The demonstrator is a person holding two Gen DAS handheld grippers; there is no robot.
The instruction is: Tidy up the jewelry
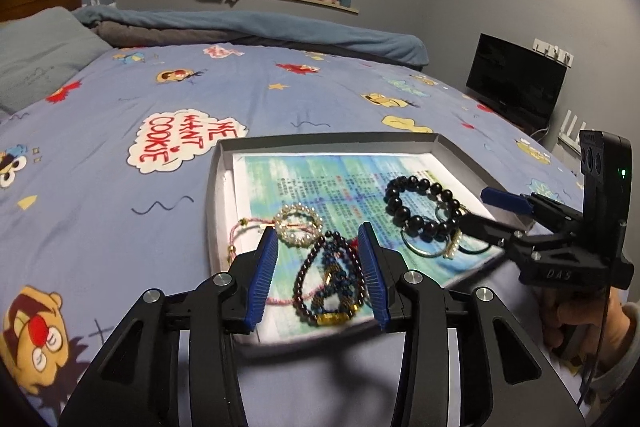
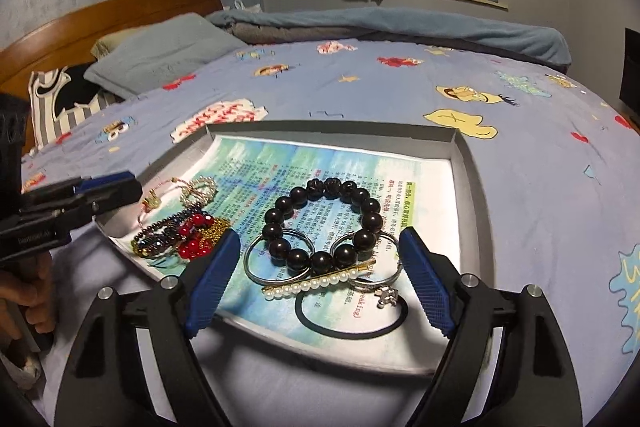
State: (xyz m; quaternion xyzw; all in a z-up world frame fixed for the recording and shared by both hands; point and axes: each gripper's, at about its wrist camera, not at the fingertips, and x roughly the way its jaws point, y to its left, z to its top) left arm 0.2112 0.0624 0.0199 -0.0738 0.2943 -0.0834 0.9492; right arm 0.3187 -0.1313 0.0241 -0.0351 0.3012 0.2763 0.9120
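Observation:
A shallow grey tray [image 1: 320, 139] [image 2: 464, 163] lined with printed paper lies on the bed and holds the jewelry. My left gripper [image 1: 320, 267] is open, its jaws either side of a dark beaded bracelet pile [image 1: 330, 281] with gold and blue beads. A pearl ring-shaped piece [image 1: 298, 225] and a pink cord bracelet [image 1: 244, 231] lie beyond. My right gripper [image 2: 320, 279] is open above a black bead bracelet [image 2: 324, 223], metal hoops [image 2: 256, 267], a pearl hair clip [image 2: 320, 283] and a black hair tie [image 2: 352, 323]. Red beads [image 2: 194, 233] lie to the left.
The tray lies on a blue cartoon-print bedsheet [image 1: 120, 131]. Pillows [image 2: 160, 51] and a folded blanket [image 2: 380, 23] lie at the head and far side. A black monitor [image 1: 516, 79] stands beyond the bed's right edge. The left gripper shows in the right wrist view [image 2: 80, 199].

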